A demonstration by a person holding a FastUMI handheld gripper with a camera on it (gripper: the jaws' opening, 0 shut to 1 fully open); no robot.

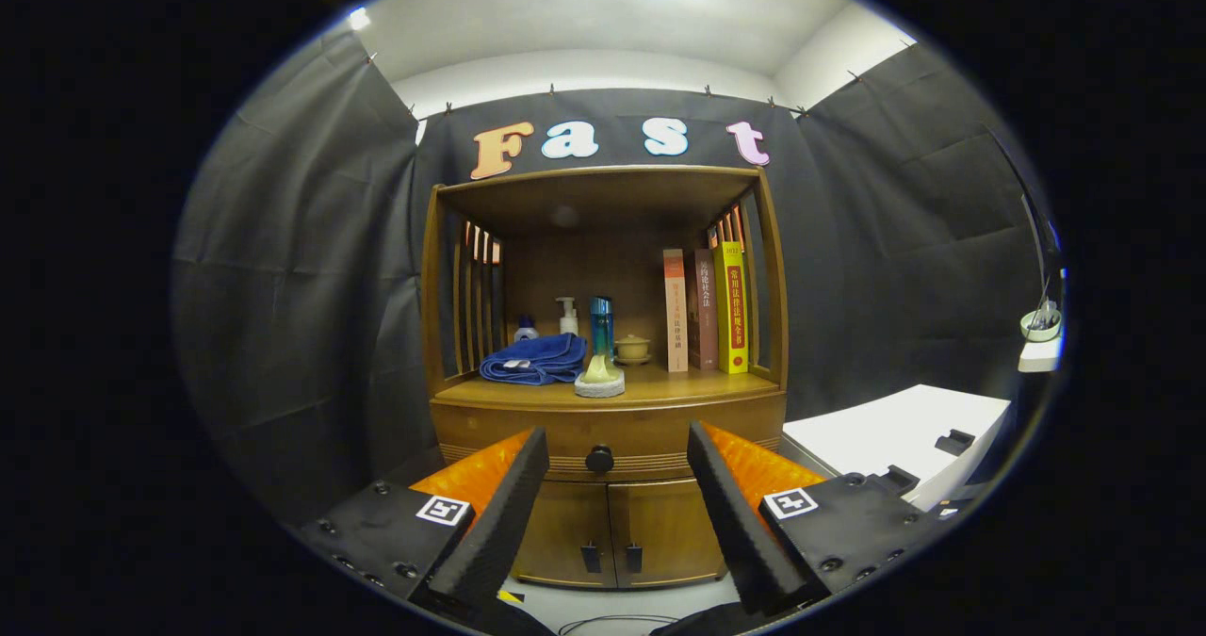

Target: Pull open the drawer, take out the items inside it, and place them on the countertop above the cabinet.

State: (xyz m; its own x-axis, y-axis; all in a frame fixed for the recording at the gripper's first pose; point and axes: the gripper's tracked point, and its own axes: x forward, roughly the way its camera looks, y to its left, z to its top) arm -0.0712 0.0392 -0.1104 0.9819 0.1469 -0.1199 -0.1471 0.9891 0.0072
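A wooden cabinet (603, 419) stands straight ahead against the black cloth wall. Its drawer (528, 433) is closed, with a dark round knob (599, 459) at its centre. My gripper (617, 448) is open, its fingertips (533, 448) spread to either side of the knob and some way short of it. Nothing sits between the fingers. The countertop (697, 386) above the drawer carries a folded blue towel (535, 358), a pale object on a round pad (600, 377), a pump bottle (567, 317), a teal bottle (601, 325), a small lidded cup (631, 347) and three upright books (705, 311).
Two lower cabinet doors (617, 532) with small dark handles sit beneath the drawer. A white table (895, 433) stands to the right of the cabinet, with a small bowl (1040, 323) on a ledge beyond it. A cable lies on the floor below.
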